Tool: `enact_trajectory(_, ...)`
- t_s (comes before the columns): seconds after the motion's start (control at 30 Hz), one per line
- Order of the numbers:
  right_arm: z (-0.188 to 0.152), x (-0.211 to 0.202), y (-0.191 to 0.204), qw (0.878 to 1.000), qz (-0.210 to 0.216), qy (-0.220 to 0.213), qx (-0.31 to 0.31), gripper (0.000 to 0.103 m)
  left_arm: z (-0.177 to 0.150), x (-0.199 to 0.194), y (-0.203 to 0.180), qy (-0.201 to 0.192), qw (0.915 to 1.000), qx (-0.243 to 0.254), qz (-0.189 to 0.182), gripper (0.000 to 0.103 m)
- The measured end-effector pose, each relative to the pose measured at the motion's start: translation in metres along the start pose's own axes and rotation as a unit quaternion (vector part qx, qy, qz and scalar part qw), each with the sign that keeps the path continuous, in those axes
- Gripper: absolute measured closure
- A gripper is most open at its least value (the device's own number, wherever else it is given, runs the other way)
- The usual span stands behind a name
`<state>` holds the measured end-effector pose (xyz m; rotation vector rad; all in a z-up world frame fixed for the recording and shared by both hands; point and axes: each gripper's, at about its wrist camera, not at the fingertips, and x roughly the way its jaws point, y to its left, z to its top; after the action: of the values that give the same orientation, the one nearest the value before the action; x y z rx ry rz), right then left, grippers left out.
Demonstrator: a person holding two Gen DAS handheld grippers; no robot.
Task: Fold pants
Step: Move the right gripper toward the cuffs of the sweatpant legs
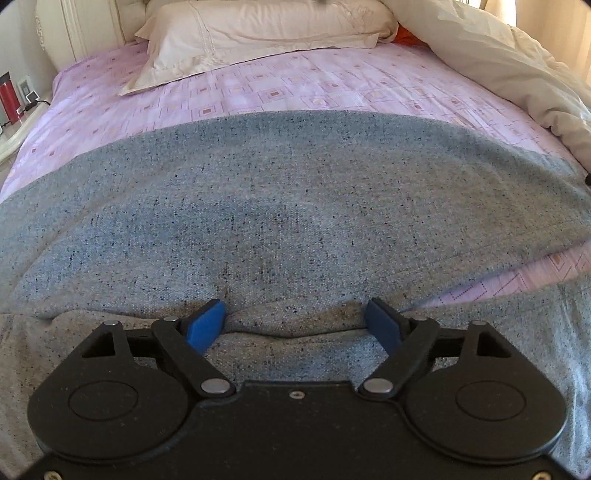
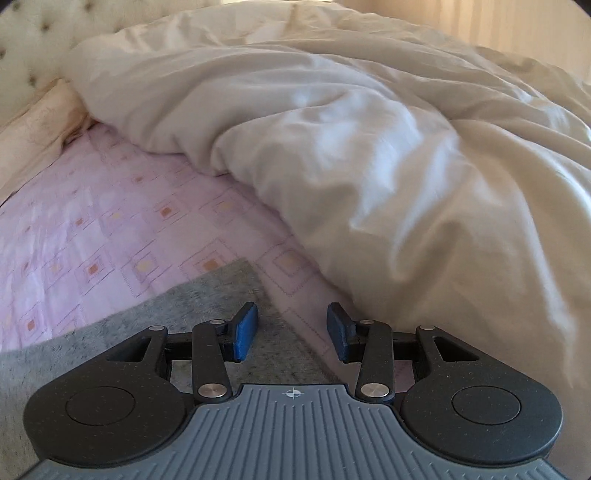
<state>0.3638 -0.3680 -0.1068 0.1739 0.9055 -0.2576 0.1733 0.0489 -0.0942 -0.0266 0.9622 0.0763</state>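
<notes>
One pants (image 1: 280,206) leg, lengthwise across bed (image 1: 295,92)

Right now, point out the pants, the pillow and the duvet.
pants (image 1: 280,192), left wrist view, middle of the grey fabric
pillow (image 1: 258,33), left wrist view, its top face
duvet (image 2: 388,155), right wrist view, crumpled middle

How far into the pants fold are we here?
Done: the grey pants lie spread flat across the pink sheet, apparently with one layer already doubled over along the near edge. In hand: the left gripper sits open over a bunched ridge of fabric at that edge; the right gripper is open above the pants' corner beside the white duvet, holding nothing. Left: the remaining folds.
</notes>
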Motion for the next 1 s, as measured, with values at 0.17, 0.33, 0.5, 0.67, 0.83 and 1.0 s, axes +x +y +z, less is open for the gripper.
enact_trajectory(0.17,-0.005,-0.009,0.021,0.998,0.013,0.004,-0.066,0.098,0.002,0.003,0.002,-0.001,1.0000,-0.002,0.001,0.017)
enact_trajectory(0.33,-0.003,-0.002,0.011,0.998,-0.029,-0.018,-0.059,0.100,0.001,0.003,0.002,-0.005,1.0000,-0.002,0.001,0.017)
enact_trajectory(0.5,0.002,-0.015,0.020,0.997,-0.029,-0.025,-0.065,0.099,0.000,0.002,0.001,-0.009,1.0000,0.000,0.003,0.017)
enact_trajectory(0.67,-0.005,-0.072,-0.005,0.996,0.077,-0.036,-0.026,0.097,0.000,-0.006,0.002,-0.011,0.9999,0.009,0.000,0.021)
enact_trajectory(0.83,-0.039,-0.126,-0.042,0.996,0.090,-0.004,-0.019,0.095,0.000,-0.035,0.001,-0.010,0.9998,0.007,-0.013,0.024)
enact_trajectory(1.0,-0.091,-0.157,-0.080,0.996,0.081,0.030,0.002,0.095,-0.018,-0.073,-0.009,-0.016,0.9992,0.028,-0.025,0.024)
